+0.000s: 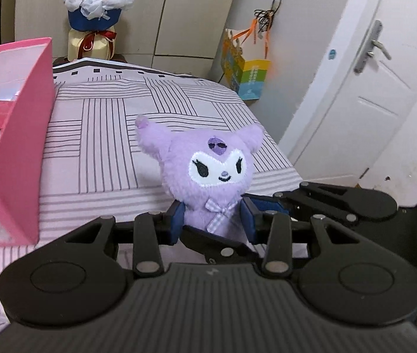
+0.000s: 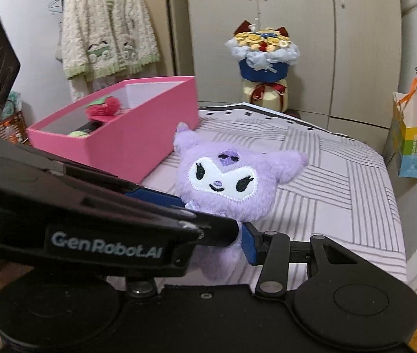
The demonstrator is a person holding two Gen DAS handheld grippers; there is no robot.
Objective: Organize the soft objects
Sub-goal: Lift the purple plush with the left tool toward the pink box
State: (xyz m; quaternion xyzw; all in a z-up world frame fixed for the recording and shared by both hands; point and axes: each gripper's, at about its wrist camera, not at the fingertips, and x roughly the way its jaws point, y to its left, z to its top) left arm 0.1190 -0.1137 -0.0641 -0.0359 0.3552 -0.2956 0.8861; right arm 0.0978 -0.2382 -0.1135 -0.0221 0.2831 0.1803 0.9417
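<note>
Purple fluffy plush doll point(image 1: 208, 173) is clamped at the body by both grippers, left gripper point(image 1: 214, 214) jaws and right gripper point(image 2: 217, 235) jaws pressed on it, held above the striped bed point(image 1: 105, 123). Pink rectangular cardboard box point(image 2: 137, 129) is seen beside it, soft toys inside.

One brand in sight, in the right wrist view: "GenRobot.AI", white letters on the black plastic body of the left claw point(image 2: 208, 214), which reaches in from the left edge. The colourful paper gift bag point(image 2: 413, 153) carries print too, but too small to read.
</note>
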